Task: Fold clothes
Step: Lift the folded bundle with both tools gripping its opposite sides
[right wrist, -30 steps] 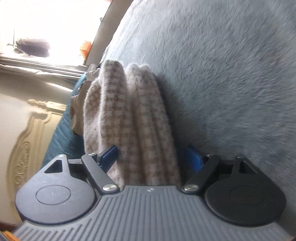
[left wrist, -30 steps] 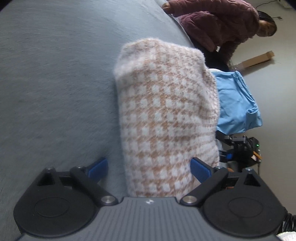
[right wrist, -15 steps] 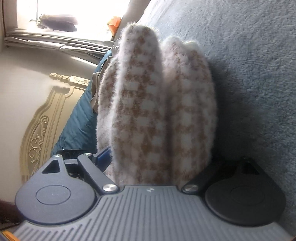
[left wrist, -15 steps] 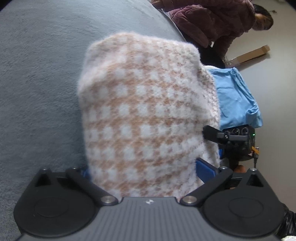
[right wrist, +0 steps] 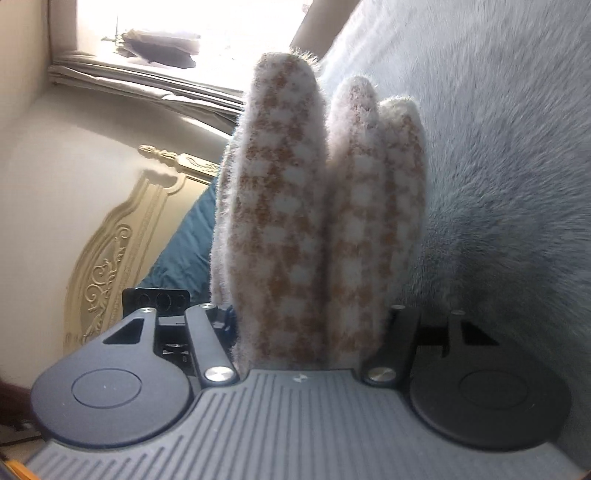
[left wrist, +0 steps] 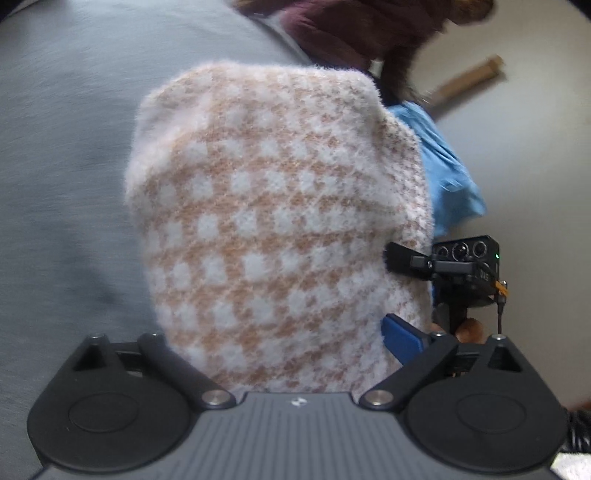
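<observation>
A fuzzy white-and-tan houndstooth garment (left wrist: pixel 277 221), folded into a thick bundle, fills the left wrist view. My left gripper (left wrist: pixel 273 328) has it between wide jaws that are closing; its blue right pad (left wrist: pixel 400 339) presses the bundle's edge and the left pad is hidden behind the fabric. In the right wrist view the same garment (right wrist: pixel 314 221) shows its stacked folds end-on. My right gripper (right wrist: pixel 314 321) squeezes those folds, its jaws closing further. The right gripper (left wrist: pixel 443 266) also shows at the bundle's right side in the left wrist view.
A grey plush bed cover (left wrist: pixel 74 184) lies beneath and around the bundle. A light blue garment (left wrist: pixel 443 177) lies past it, near a person in a maroon jacket (left wrist: pixel 351 29). An ornate headboard (right wrist: pixel 122 240) and teal cloth (right wrist: pixel 192 240) stand left of the bed cover (right wrist: pixel 498 147).
Both grippers went from loosely flanking the lying bundle to holding it. The bundle now looms larger and higher in both views, and the right jaws have narrowed on its folds.
</observation>
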Tool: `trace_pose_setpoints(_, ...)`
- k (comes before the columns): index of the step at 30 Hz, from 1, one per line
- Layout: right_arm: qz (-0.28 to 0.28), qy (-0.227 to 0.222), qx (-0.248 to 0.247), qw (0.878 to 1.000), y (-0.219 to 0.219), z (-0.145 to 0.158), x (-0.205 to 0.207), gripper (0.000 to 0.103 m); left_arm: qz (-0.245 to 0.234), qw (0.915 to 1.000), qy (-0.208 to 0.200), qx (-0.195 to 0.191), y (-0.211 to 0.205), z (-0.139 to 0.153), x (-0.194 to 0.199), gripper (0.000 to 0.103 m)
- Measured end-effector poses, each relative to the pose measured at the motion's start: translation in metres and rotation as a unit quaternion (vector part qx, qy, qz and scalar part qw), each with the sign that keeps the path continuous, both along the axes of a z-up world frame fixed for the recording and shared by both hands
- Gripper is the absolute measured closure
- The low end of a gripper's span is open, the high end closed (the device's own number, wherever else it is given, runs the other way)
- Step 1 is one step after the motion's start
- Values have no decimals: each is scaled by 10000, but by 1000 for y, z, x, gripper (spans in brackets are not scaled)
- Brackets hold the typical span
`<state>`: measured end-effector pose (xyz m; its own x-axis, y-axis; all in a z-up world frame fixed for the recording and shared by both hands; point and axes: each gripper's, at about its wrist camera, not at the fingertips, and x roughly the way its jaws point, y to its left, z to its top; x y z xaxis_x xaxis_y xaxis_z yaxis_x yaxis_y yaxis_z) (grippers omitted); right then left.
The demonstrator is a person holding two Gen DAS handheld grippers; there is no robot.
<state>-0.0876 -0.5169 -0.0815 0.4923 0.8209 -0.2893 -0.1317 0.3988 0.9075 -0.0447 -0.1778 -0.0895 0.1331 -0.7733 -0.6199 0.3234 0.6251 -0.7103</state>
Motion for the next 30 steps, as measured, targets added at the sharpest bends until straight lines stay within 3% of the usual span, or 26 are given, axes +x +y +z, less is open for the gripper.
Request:
trace_pose_setpoints(4, -210, -118, -148, 9996, -44, 31, -50, 43, -866, 9962, -110, 43, -67, 17, -17, 7)
trace_pose_setpoints(7, -515, -116, -468, 9975, -90, 52, -100, 43, -1793, 9834, -172, 203, -140, 24, -25, 10)
trace_pose_setpoints(11, -985, -29, -1113, 9889, -157, 83, -164, 44, -2548, 9666, -278, 90, -241, 24, -39, 10)
trace_pose_setpoints(15, -1168, 153, -2040, 9718, -221, 122, -205, 44, -2608, 9642, -240, -419, -323, 5, -62, 10)
trace_pose_setpoints(21, -766, 729, -3193, 9417, -290, 158, -214, 44, -1959, 9751, 99, -1038, -395, -32, -95, 10)
trace_pose_setpoints(25, -419, 905, -3510, 9311, -316, 158, -197, 44, -1719, 9798, 173, -1004, -414, -43, -103, 11)
trace_pose_setpoints(30, -79, 1038, -3369, 9358, -348, 133, -181, 44, -1684, 9805, 380, -938, -429, -60, -109, 10)
